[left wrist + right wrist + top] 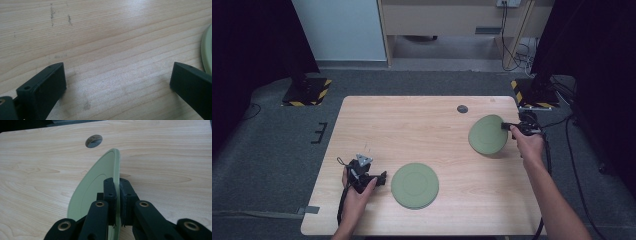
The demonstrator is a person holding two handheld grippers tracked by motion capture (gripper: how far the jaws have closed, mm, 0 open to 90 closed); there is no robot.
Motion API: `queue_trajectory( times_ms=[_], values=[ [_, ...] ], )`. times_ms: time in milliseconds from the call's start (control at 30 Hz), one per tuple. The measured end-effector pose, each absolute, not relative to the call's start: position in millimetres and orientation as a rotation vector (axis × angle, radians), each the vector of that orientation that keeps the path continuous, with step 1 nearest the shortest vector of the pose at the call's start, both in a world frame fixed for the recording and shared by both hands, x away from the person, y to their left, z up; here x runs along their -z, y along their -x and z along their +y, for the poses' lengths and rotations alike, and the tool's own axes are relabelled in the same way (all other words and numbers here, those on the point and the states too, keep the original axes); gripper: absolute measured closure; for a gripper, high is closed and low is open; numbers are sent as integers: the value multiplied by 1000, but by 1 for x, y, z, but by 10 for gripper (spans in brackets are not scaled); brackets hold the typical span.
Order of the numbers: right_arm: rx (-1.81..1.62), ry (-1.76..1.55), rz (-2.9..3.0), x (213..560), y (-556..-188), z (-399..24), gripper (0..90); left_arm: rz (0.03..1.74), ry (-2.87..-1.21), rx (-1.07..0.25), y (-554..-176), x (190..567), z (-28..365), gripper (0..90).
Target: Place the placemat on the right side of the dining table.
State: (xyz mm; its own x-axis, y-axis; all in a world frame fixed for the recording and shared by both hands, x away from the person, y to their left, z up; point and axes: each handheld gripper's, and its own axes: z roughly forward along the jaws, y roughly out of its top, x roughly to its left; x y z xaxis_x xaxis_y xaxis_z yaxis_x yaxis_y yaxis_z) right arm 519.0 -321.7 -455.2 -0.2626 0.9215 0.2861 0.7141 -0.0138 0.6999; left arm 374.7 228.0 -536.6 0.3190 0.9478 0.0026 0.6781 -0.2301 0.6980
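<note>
High overview; two close gripper views; shared wooden table (422, 130).

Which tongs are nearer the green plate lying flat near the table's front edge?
Left. The left tongs sit open just beside the flat plate; the right tongs grip another plate farther back.

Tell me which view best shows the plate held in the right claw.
The right gripper view: its black pads clamp the rim of the tilted green plate close up. The high view shows that plate small, at the right claw. The left gripper view shows a pale green rim at its right edge, apparently the other plate.
</note>
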Motion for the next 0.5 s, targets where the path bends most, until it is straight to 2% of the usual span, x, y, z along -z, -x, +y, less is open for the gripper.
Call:
queue_trajectory(
  times_ms=[500],
  values=[
    [-1115, -1771, 1980, 476, -516, -334, 859, 1430, -1993, -585, -374, 537, 228, 0]
  ],
)
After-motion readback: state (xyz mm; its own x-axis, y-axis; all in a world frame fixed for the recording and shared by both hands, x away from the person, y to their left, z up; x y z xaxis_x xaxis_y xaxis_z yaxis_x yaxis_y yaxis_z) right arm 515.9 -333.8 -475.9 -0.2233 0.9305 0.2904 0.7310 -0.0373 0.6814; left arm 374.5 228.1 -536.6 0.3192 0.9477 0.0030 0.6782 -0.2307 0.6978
